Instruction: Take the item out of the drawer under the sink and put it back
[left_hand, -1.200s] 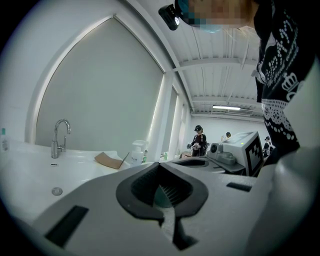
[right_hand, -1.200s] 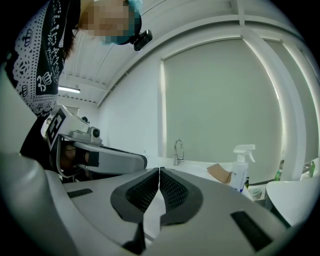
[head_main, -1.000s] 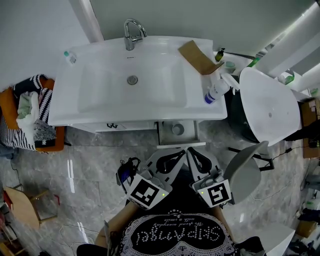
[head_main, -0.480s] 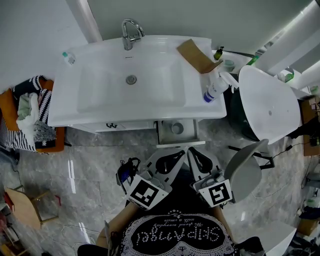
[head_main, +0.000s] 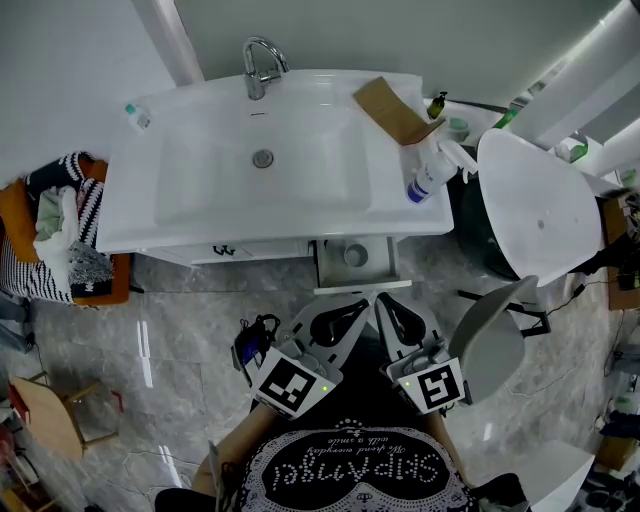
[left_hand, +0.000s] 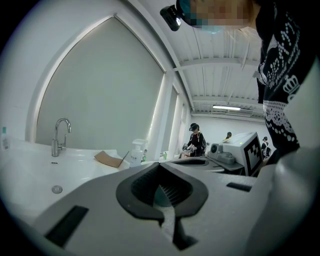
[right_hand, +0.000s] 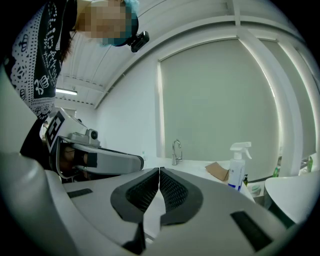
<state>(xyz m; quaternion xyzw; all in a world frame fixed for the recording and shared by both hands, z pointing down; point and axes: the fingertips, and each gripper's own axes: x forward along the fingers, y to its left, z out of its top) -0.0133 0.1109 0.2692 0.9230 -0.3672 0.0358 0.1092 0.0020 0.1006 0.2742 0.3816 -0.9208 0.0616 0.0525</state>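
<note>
Under the white sink (head_main: 200, 215) a small drawer (head_main: 330, 268) stands pulled out. A round grey item (head_main: 355, 257) lies inside it. Both grippers hang side by side just in front of the drawer, pointing at it without touching it. My left gripper (head_main: 358, 303) (left_hand: 160, 164) is shut with its tips together and nothing held. The right gripper (head_main: 381, 300) (right_hand: 159, 170) is also shut and empty. The gripper views look over the sink top and show nothing of the drawer.
On the sink's right rim lie a brown cardboard piece (head_main: 395, 112) and a spray bottle (head_main: 430, 180); the faucet (head_main: 262, 65) is at the back. White and grey chairs (head_main: 540, 220) stand right. A clothes basket (head_main: 60, 240) sits left.
</note>
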